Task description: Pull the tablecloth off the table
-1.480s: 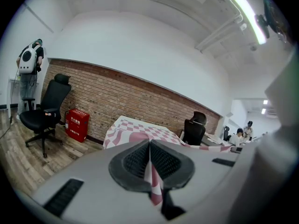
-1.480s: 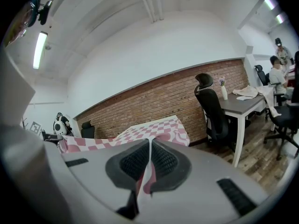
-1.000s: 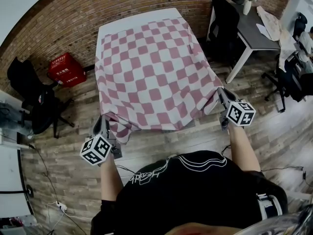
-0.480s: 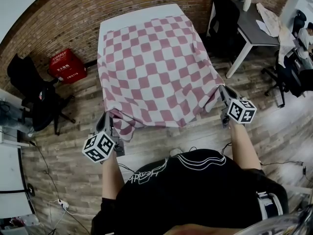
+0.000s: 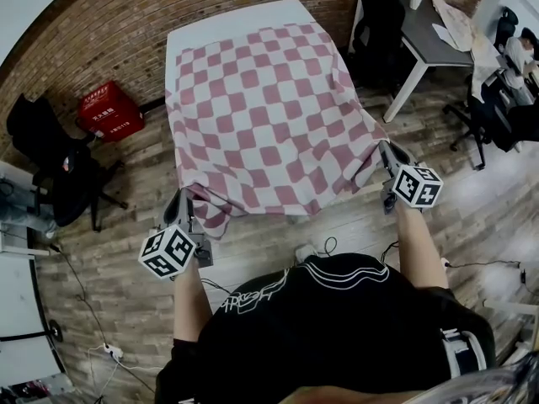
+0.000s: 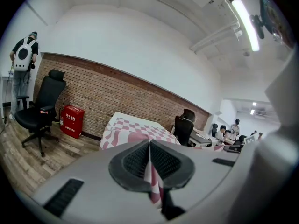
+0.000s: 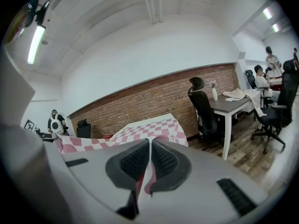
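Note:
A pink-and-white checked tablecloth (image 5: 269, 116) covers most of a white table (image 5: 236, 19), whose far end is bare. The cloth's near edge hangs off the table toward me, stretched between both grippers. My left gripper (image 5: 184, 200) is shut on the near left corner, and the left gripper view shows checked cloth (image 6: 152, 181) pinched between its pads (image 6: 135, 161). At the near right corner my right gripper (image 5: 383, 151) is shut too, with a fold of cloth (image 7: 148, 178) caught between its pads (image 7: 163, 160).
A red box (image 5: 109, 112) and a black office chair (image 5: 59, 171) stand left of the table. To the right are a grey desk (image 5: 429, 36) and another black chair (image 5: 379, 15). A white power strip with cables (image 5: 305, 249) lies on the wooden floor in front of me.
Both grippers keep their hold on the corners and have barely shifted. The view has moved a little, and the power strip on the floor has come into sight.

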`<state>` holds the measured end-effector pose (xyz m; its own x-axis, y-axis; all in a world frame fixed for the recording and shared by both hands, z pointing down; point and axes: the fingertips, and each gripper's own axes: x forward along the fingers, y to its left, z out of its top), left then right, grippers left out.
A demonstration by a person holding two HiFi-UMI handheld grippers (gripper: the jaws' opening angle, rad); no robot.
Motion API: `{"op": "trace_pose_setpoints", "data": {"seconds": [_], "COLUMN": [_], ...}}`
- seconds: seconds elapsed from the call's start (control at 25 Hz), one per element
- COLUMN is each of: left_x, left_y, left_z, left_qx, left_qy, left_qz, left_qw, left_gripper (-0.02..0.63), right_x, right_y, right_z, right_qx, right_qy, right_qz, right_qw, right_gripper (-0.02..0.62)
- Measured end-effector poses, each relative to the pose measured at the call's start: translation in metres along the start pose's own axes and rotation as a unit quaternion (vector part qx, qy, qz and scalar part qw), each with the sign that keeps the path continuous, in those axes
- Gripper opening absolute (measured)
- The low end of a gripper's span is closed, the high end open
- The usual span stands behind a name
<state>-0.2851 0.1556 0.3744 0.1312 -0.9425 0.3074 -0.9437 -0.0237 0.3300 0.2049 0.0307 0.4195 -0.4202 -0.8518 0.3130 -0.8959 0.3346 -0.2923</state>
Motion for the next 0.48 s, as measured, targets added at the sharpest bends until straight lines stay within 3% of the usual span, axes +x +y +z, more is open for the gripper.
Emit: {"op": "trace_pose_setpoints", "data": {"seconds": [0.24,0.48], "left_x": [-0.015,-0.032], "left_y": [0.001,0.013], "left_z": [0.007,-0.012], "left_qx": [-0.003,-0.004], "left_qy": [0.01,0.009], "left_qz": [-0.005,-0.011], "left_qw": [0.9999,0.9999], "left_gripper": [0.006,0.006], "right_x": [-0.015,-0.03], "right_y": [0.013,0.026], "right_z": [0.002,-0.023], "right_qx": [0.005,0.005], "right_qy": [0.008,0.005], "right_qz": [-0.008,-0.011], "right_qw": [1.0,1.0], "right_gripper": [-0.002,-0.002]}}
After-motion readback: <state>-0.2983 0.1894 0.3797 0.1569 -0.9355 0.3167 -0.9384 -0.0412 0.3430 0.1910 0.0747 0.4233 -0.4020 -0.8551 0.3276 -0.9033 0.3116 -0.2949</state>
